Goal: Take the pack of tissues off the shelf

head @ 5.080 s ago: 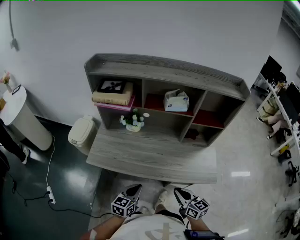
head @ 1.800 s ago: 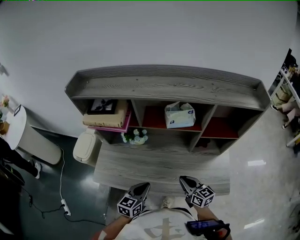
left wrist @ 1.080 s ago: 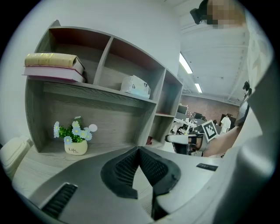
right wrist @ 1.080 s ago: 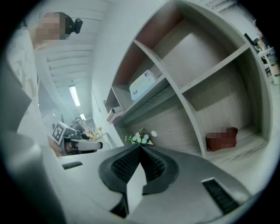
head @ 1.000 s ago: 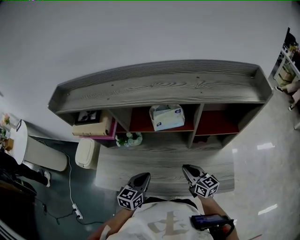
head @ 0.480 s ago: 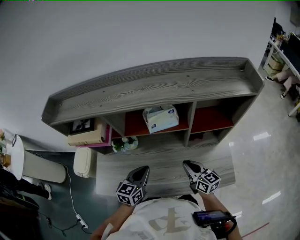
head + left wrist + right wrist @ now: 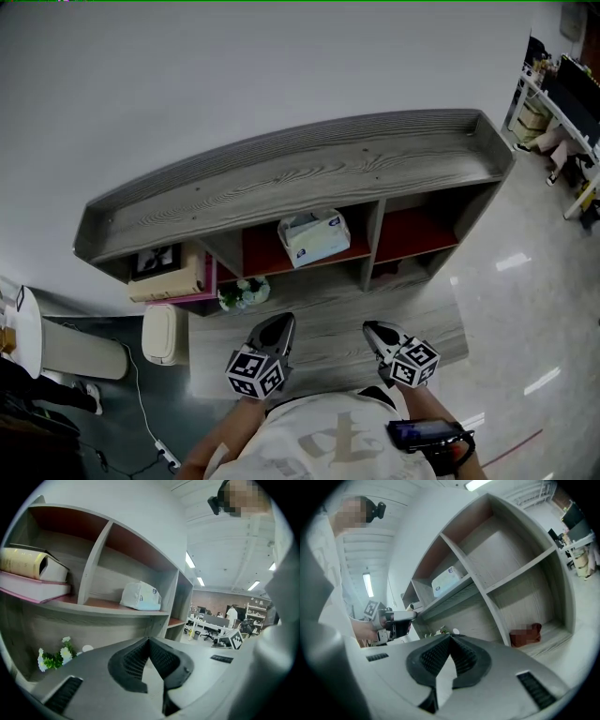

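The left gripper (image 7: pixel 277 326) is held above the front of the grey wood-grain worktop (image 7: pixel 323 309). Its jaws are closed together with nothing between them, and nothing is touched. Up and to its left, stacked books (image 7: pixel 169 279) are seen in the left upper compartment of the shelf unit (image 7: pixel 281 173), and a small bunch of white flowers (image 7: pixel 242 293) is set below them.

The pack of tissues (image 7: pixel 314 236) is found in the middle upper compartment, resting on the red shelf board, well apart from both grippers. It is a soft, white, plastic-wrapped pack with blue print, crumpled along its top and laid slightly askew.

The right gripper (image 7: pixel 375 330) is held over the right part of the worktop, its jaws likewise brought together and empty. In the lower right compartment a reddish-brown item (image 7: pixel 525 634) is seen, too blurred to be identified.
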Motion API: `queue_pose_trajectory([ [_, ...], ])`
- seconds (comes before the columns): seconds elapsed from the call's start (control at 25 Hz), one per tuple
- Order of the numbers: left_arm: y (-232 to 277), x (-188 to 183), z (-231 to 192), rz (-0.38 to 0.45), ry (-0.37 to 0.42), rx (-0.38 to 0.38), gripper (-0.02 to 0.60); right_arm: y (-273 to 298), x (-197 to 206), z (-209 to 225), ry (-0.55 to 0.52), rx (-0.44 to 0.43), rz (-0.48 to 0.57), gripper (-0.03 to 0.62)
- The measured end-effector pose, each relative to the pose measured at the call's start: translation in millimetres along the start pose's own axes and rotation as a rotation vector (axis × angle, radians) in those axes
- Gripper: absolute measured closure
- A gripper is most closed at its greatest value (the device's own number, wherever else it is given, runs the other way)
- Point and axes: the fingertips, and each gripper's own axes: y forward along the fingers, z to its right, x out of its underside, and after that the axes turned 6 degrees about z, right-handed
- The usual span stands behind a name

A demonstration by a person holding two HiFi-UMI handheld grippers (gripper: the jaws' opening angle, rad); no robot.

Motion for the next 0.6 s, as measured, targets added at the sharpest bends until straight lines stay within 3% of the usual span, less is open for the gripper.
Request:
queue_pose_trajectory([
  [0.6, 28, -63, -12, 0.078, 0.102, -0.064, 0.578, -2, 11, -1, 0.019, 0.008, -0.007, 0.589],
])
